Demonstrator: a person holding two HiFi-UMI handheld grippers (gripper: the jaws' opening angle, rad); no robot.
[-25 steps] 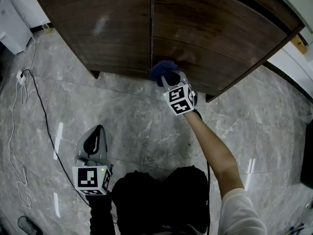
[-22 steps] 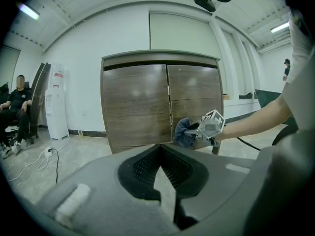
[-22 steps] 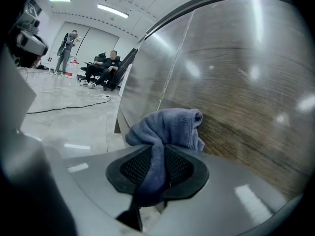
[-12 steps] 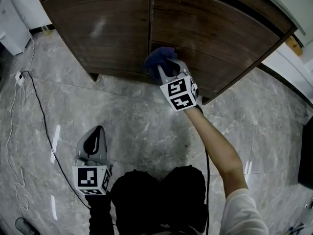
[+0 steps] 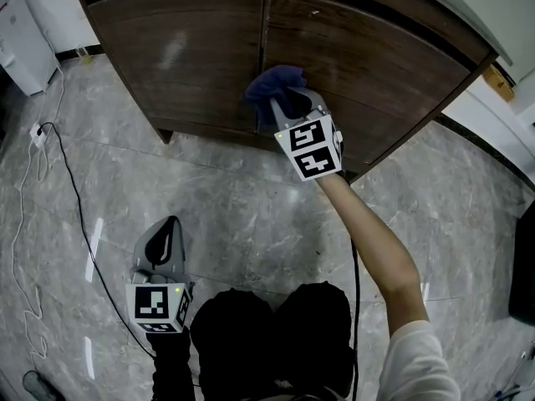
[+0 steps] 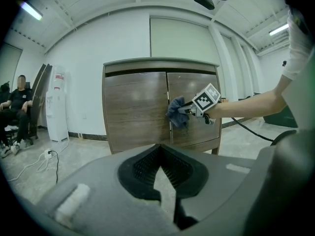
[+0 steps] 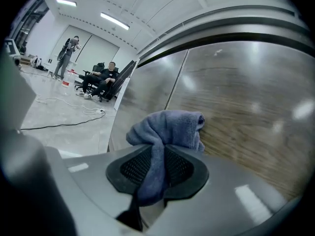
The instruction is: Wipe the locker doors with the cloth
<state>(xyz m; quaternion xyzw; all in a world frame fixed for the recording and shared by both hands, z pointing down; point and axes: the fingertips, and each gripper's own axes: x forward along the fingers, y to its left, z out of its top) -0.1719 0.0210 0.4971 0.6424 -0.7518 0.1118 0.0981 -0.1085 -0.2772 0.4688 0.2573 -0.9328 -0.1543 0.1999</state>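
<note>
The right claw (image 5: 287,109) is shut tight on one blue cloth (image 5: 272,84). The cloth runs long-ways out of the claw. Its bunched end points far, at the crack between two brown doors (image 5: 192,48). The left claw (image 5: 165,242), near, is closed and holds nothing.

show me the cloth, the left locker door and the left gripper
cloth (image 7: 170,124), right gripper view, bunched top fold
left locker door (image 5: 188,53), head view, middle of its panel
left gripper (image 5: 170,224), head view, tips of its jaws
</note>
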